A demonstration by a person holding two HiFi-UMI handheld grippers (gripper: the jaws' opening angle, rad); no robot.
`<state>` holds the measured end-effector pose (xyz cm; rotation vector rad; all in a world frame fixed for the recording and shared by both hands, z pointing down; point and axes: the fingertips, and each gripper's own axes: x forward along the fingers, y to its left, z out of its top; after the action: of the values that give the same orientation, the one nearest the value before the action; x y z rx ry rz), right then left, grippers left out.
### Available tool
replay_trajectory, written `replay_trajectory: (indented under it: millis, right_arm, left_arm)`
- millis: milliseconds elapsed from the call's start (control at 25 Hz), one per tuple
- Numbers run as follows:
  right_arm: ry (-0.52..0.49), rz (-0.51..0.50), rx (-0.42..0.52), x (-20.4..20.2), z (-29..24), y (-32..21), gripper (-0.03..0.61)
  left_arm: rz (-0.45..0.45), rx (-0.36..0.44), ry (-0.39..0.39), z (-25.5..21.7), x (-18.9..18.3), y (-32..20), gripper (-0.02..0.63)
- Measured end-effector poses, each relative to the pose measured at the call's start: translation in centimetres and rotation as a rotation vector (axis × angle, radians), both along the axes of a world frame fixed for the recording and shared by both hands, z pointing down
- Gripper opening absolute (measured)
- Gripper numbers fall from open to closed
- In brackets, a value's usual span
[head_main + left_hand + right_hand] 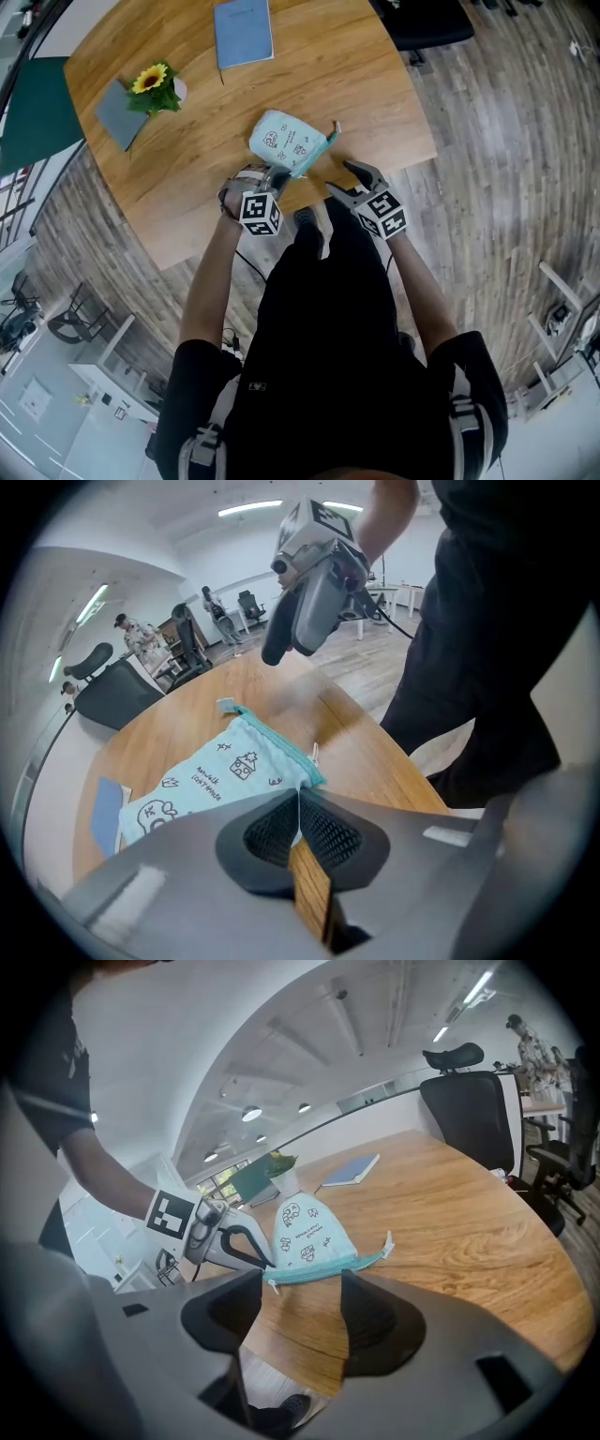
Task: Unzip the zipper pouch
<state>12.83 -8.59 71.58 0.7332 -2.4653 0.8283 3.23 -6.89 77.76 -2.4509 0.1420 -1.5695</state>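
- At the near edge of the wooden surface (187, 178) lies the pale blue zipper pouch (286, 141).
- Fingers of the left gripper (281, 176) are pressed together on the pouch's near corner.
- Fingers of the right gripper (349, 180) stand wide apart, empty, beside it.

The head view looks steeply down from above; both gripper views, low and close, share the zipper pouch (286, 141).

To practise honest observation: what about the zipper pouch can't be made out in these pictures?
Contents of the zipper pouch: hidden by its fabric in every view.
Its near corner: left gripper view, covered by the shut left gripper.
Its printed words: head view, too small to read.
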Motion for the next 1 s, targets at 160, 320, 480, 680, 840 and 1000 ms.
replay_trajectory:
  millis: [160, 320, 480, 680, 840, 1000]
  right_arm:
    - [-0.021, -0.042, -0.005, -0.7, -0.6, -0.9, 0.241]
    - [-0.038, -0.077, -0.002, -1.3, -1.3, -2.5, 0.225]
    - [-0.049, -0.113, 0.004, -1.9, -2.0, -4.2, 0.210]
    - [-0.066, -0.203, -0.002, -3.1, -2.7, -5.3, 0.196]
    - [-0.067, -0.298, 0.001, -4.0, -3.3, -5.8, 0.189]
    - [-0.080, -0.362, 0.011, -4.8, -4.4, -6.1, 0.178]
  left_arm:
    - [-0.080, -0.012, 0.029, -1.3, 0.0, -0.7, 0.005]
    - [-0.202, -0.024, 0.099, -3.4, 0.1, -2.2, 0.005]
    - [-0.334, -0.037, 0.172, -5.2, 0.0, -3.8, 0.005]
    - [-0.435, -0.030, 0.200, -6.4, -0.5, -4.9, 0.005]
    - [-0.511, -0.015, 0.228, -7.6, -0.5, -5.6, 0.005]
    - [-0.565, 0.006, 0.245, -9.0, -0.5, -6.3, 0.005]
